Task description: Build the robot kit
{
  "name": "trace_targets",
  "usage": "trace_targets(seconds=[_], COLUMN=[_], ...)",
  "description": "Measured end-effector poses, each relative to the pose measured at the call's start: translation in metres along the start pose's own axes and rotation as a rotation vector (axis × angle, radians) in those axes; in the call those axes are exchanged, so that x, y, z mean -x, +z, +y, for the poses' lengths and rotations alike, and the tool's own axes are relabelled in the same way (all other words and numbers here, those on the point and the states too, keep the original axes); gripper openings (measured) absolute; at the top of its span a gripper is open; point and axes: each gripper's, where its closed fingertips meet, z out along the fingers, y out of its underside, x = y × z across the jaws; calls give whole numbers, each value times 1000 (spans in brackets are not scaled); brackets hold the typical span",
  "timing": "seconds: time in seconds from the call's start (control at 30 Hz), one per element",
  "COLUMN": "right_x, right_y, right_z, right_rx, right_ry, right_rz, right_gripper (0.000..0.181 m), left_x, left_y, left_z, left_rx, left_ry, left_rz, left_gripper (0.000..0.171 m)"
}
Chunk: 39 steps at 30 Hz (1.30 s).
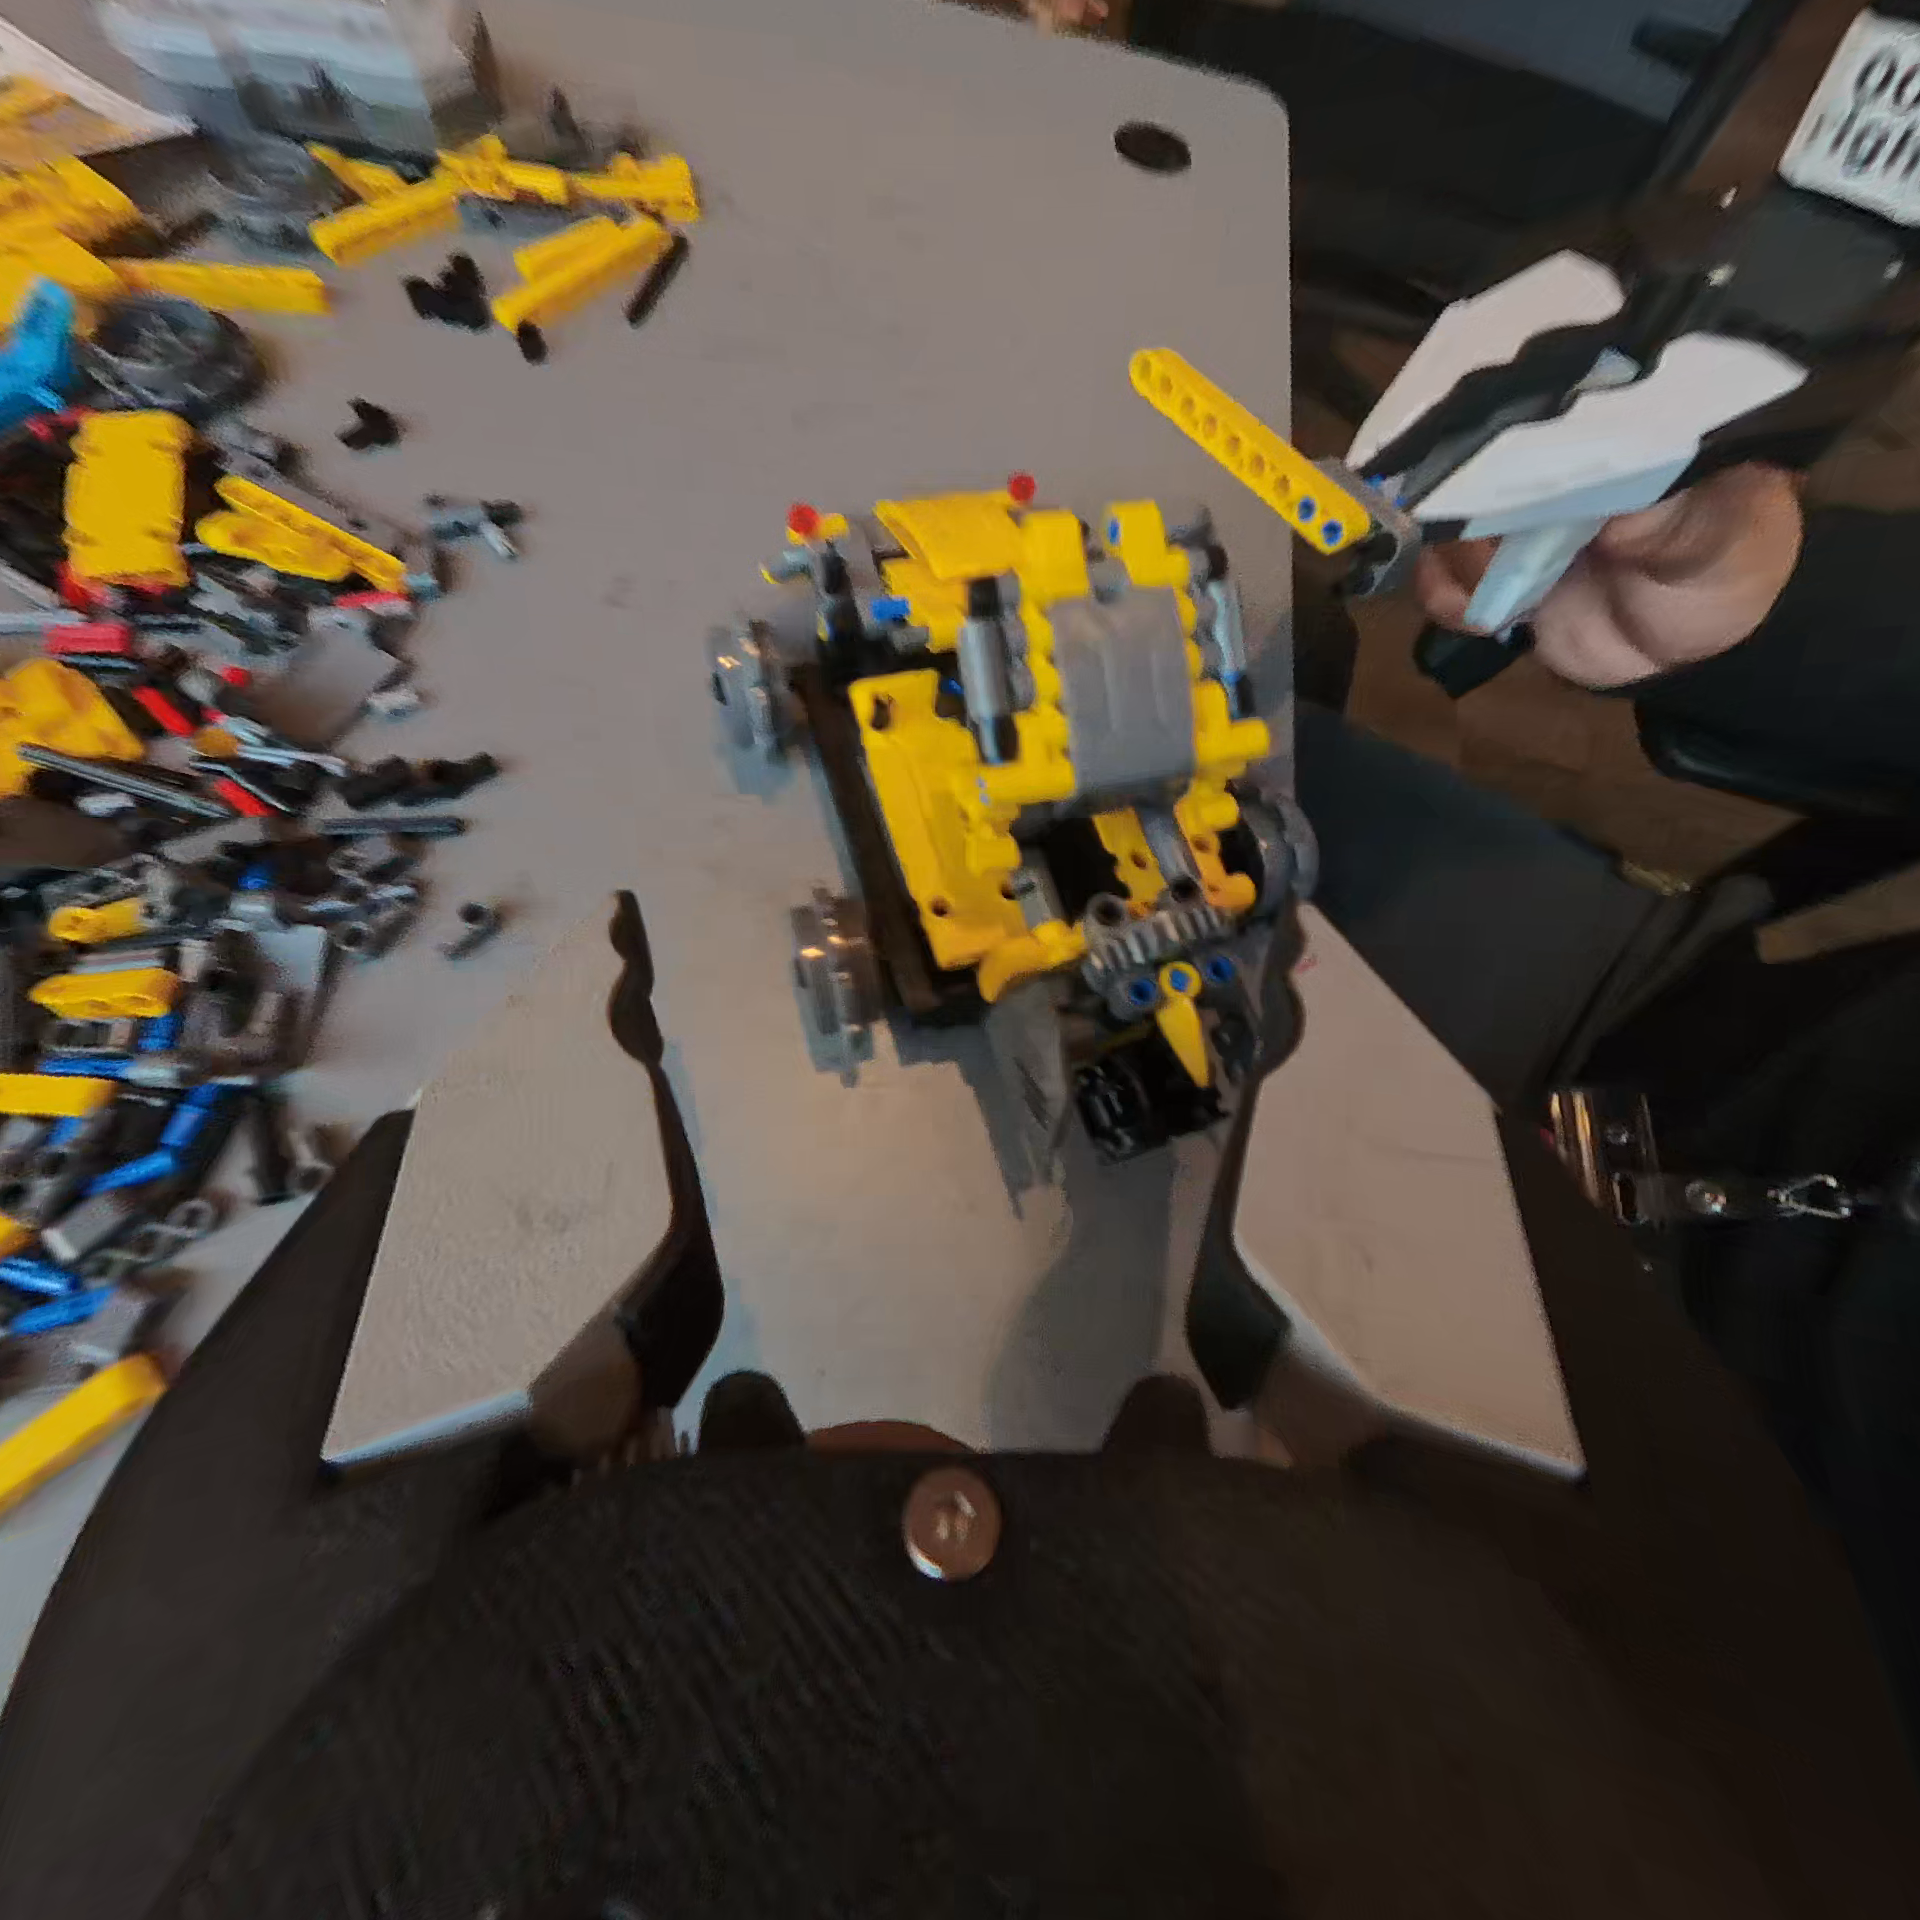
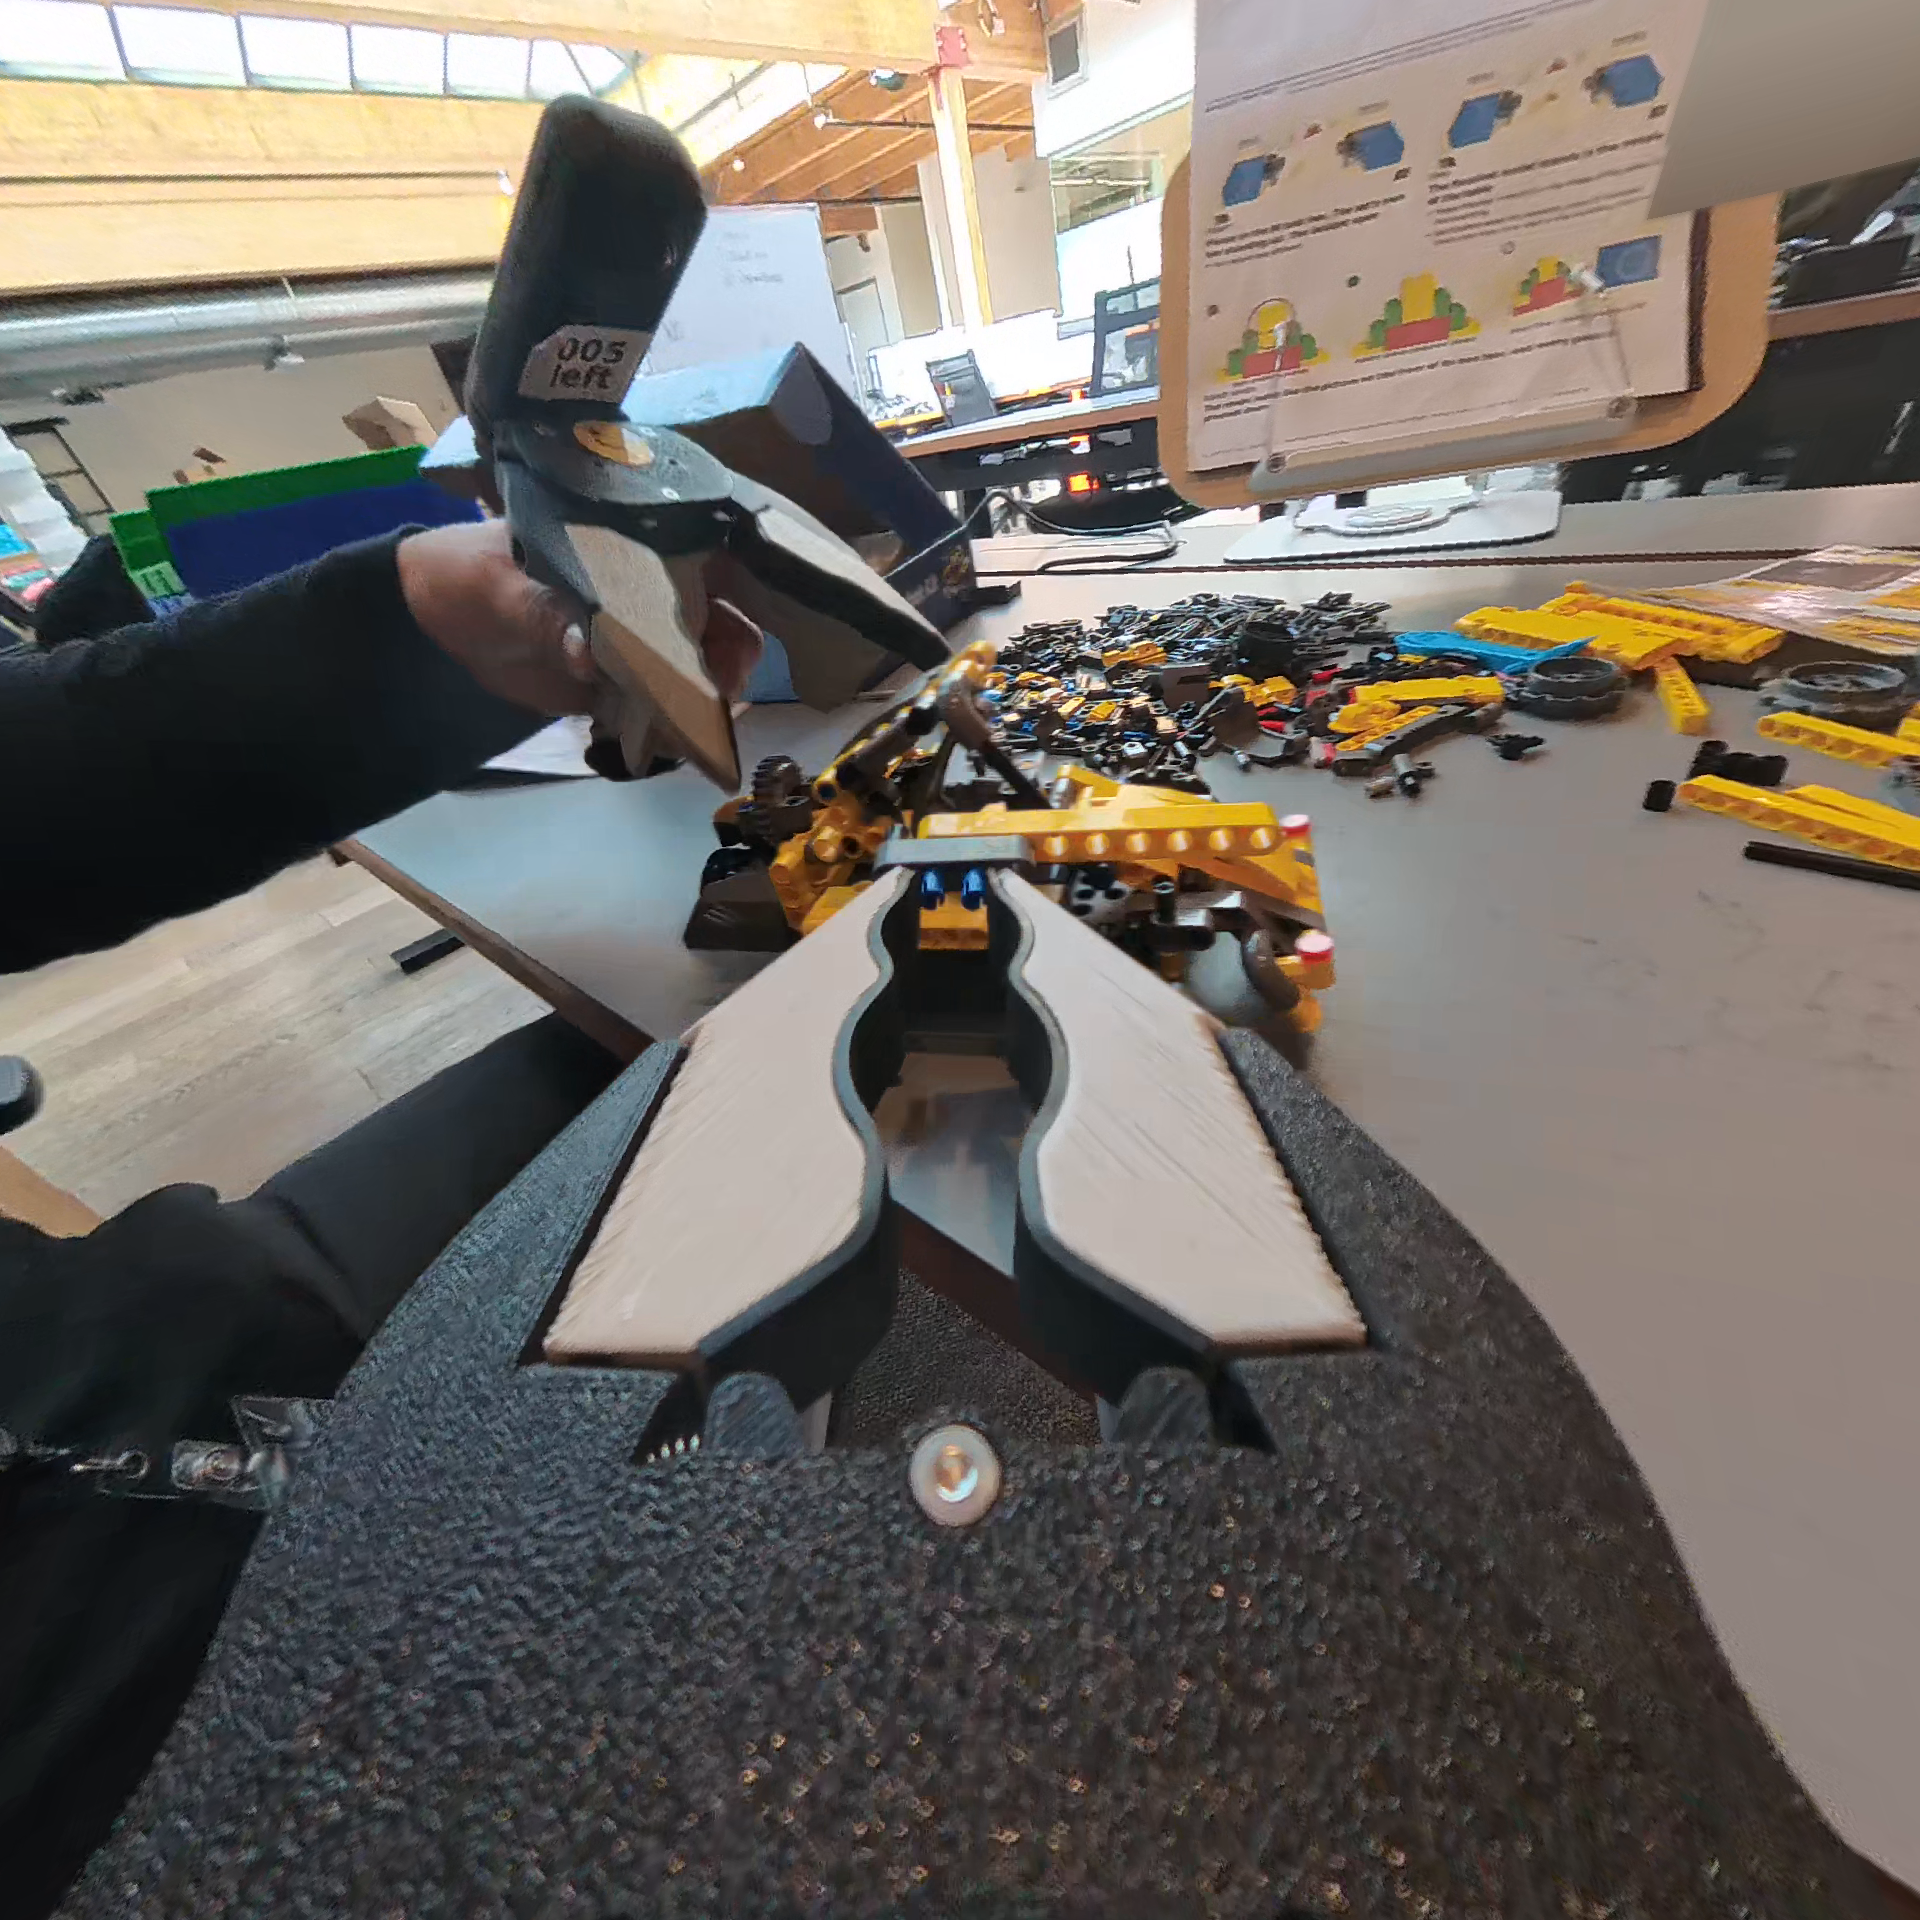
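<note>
Yellow beam [image 2: 1132,840] between right gripper [image 2: 951,868] tips (pinched)

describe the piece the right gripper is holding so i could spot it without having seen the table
On the grey table, find the half-built yellow vehicle model near its edge. Just above it, the right gripper is shut on a long yellow beam by the grey connector with blue pins at one end. Unlike the loose yellow beams lying beyond, it hangs in the air.
</note>
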Motion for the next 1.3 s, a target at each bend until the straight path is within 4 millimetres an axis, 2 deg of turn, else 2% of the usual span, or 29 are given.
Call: trace_targets(seconds=[0.03,0.1,0.17,0.23,0.33,0.5,0.57,0.7,0.8,0.87,0.9,0.93,1.0,1.07,1.1,1.2,1.23,1.3], right_x=[6,16,18,14,-3,-34,-43,-42,-33,-28,-27,-26,-29,-36,-39,-45,-46,-45], right_y=[2,4,0,-10,-29,-57,-65,-67,-57,-50,-48,-46,-44,-44,-46,-48,-47,-44], right_z=[2,6,8,5,-2,-12,-12,-4,5,7,9,10,9,7,6,4,5,5], right_rx=[7,31,47,37,-1,-33,-35,-19,8,15,27,39,50,51,46,30,38,44], right_ry=[-8,-35,-79,-97,-60,-88,-76,-27,0,5,-5,-15,-40,-41,-32,-36,-49,-81], right_rz=[-10,-15,9,42,107,232,261,253,215,191,186,174,168,173,177,179,171,151], right_gripper=[12,12,11,12,12,12,12,11,11,11,11,11,11,11,12,12,11,12], left_x=[-8,-12,-16,-21,-25,-9,-5,-14,-34,-43,-44,-44,-42,-35,-38,-46,-43,-36], left_y=[6,17,28,38,59,103,113,110,93,73,65,60,65,78,84,92,95,103], left_z=[9,24,23,16,1,-34,-42,-39,-41,-50,-54,-58,-58,-57,-60,-72,-72,-70], left_rx=[31,89,65,52,40,48,53,37,-57,-152,-184,-200,-153,-90,-86,-126,-114,-80], left_ry=[9,21,4,3,9,11,-8,-36,-106,-71,-39,-5,74,135,150,140,140,150], left_rz=[4,-8,-13,-16,-2,13,6,-9,51,88,95,99,98,107,163,401,444,483], left_gripper=[114,99,101,100,100,99,99,101,99,72,67,72,82,96,105,97,93,96])
